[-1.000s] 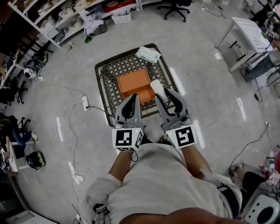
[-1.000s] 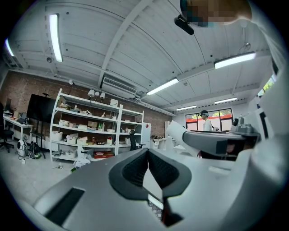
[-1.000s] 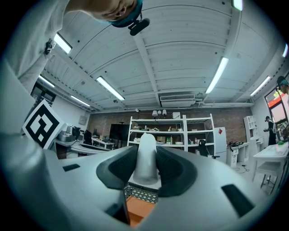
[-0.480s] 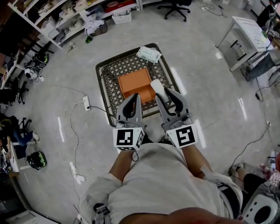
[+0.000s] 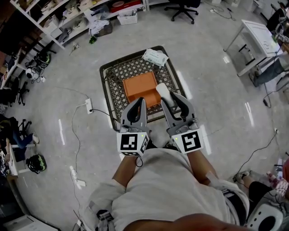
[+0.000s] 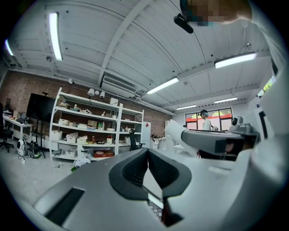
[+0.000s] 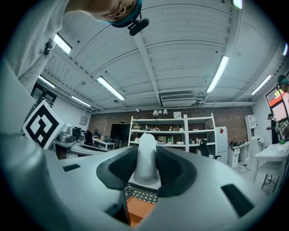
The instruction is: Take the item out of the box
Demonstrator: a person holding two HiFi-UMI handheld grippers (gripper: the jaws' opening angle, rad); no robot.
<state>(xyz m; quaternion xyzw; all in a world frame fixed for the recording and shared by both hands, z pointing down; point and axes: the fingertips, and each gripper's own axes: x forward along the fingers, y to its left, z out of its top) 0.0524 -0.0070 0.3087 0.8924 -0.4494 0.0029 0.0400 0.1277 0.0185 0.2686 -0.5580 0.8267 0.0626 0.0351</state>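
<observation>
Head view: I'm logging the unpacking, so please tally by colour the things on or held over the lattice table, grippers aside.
Orange: 1, the box on the table.
White: 2, the packet at the table's far corner and the item clamped in the right gripper.
Total: 3.

A workshop-style lab; stocked white shelving (image 5: 58, 20) at eleven o'clock; office chair (image 5: 182, 8) at twelve; white desk (image 5: 257, 34) at two; brick wall (image 7: 106, 118), strip lights (image 7: 109, 88) overhead.
</observation>
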